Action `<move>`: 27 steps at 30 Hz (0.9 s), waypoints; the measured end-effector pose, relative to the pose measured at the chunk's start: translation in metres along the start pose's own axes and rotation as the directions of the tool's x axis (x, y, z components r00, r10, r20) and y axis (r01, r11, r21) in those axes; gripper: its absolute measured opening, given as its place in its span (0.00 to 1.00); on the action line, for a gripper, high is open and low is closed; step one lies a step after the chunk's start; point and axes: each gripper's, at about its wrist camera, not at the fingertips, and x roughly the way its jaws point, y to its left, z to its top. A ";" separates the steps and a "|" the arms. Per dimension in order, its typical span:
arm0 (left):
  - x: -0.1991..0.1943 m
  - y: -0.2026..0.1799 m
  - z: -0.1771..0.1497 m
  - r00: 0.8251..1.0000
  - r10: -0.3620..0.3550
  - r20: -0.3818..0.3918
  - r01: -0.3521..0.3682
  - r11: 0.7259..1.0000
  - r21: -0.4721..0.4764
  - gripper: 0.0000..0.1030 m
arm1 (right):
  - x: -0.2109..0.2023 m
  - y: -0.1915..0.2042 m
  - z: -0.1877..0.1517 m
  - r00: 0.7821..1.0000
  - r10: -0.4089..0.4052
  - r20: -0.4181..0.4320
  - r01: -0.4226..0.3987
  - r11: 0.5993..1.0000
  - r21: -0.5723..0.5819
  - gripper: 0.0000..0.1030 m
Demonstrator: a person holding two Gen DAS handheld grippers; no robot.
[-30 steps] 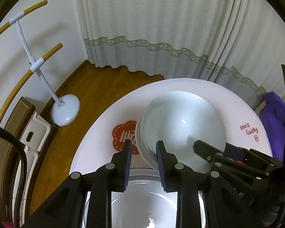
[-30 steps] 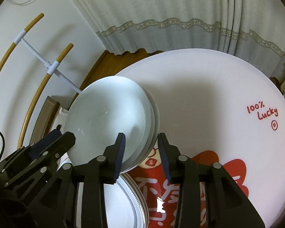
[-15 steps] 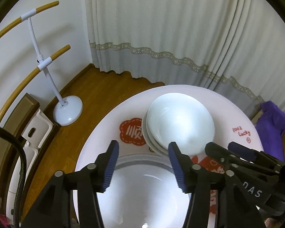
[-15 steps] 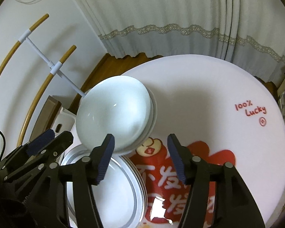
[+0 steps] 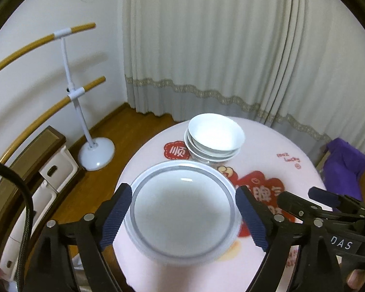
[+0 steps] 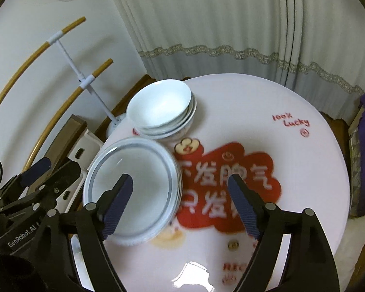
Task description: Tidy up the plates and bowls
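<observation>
Both claws hang above the round tabletop (image 6: 267, 102) with jaws spread wide and nothing in them: the left claw (image 5: 182, 219) over the stack of plates (image 5: 182, 214), the right claw (image 6: 180, 206) over that stack's right edge. The bowls (image 6: 160, 109) sit nested just behind the plates, near the tabletop's far left rim.

From the left wrist we look down along wide-spread jaws at the round pink desk (image 5: 292, 150), close over the stack of grey-rimmed white plates (image 5: 182, 209). From the right wrist we look from further right, toward the cream pleated curtain (image 6: 231, 24). We share plates, stacked white bowls (image 5: 215, 136), curtain and each other's gripper.
</observation>
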 end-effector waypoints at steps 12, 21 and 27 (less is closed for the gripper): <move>-0.104 -0.020 -0.115 0.989 -0.004 0.147 0.006 1.000 -0.014 0.92 | -0.097 -0.005 -0.093 0.985 -0.014 0.172 0.019 0.999 -0.031 1.00; -0.181 -0.036 -0.198 0.976 -0.021 0.218 0.023 1.000 -0.007 0.93 | -0.154 -0.005 -0.162 0.952 -0.057 0.302 0.084 0.994 -0.076 1.00; -0.230 -0.046 -0.244 0.946 0.015 0.324 -0.014 1.000 -0.005 0.96 | -0.181 -0.003 -0.198 0.920 -0.087 0.382 0.125 0.989 -0.075 1.00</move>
